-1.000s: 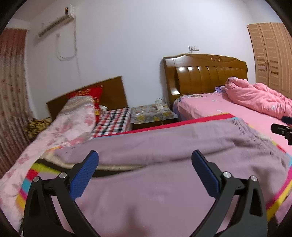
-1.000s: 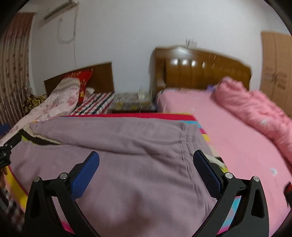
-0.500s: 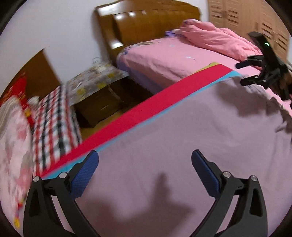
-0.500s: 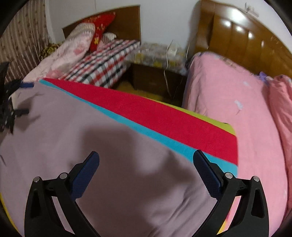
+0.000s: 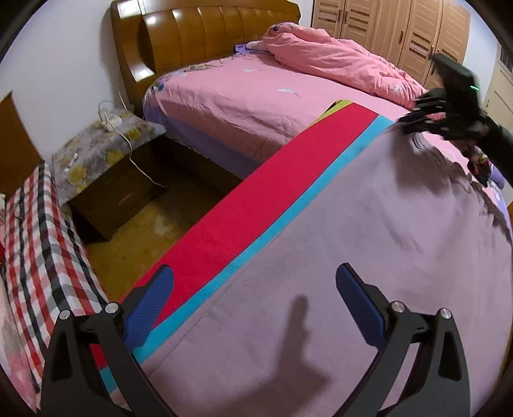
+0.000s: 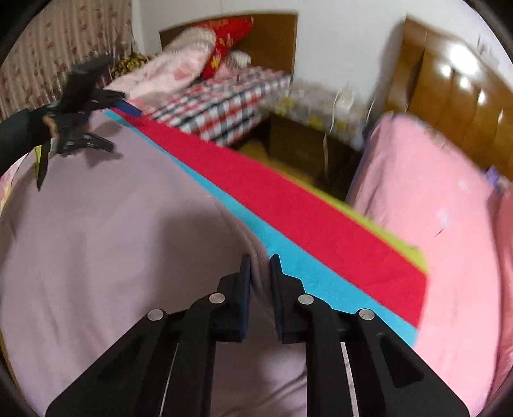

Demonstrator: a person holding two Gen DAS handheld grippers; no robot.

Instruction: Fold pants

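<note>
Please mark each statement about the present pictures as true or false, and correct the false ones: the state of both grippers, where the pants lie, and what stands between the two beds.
1. The right gripper is closed on a fold of the mauve pants. True.
2. The left gripper is closed on the pants. False: its jaws stand wide open above the cloth and hold nothing.
3. The pants lie on a striped blanket with a red and a blue band. True.
4. A nightstand stands between the two beds. True.
5. The pink quilt covers the pants. False: it lies bunched on the far bed near the wardrobe, apart from the pants.
</note>
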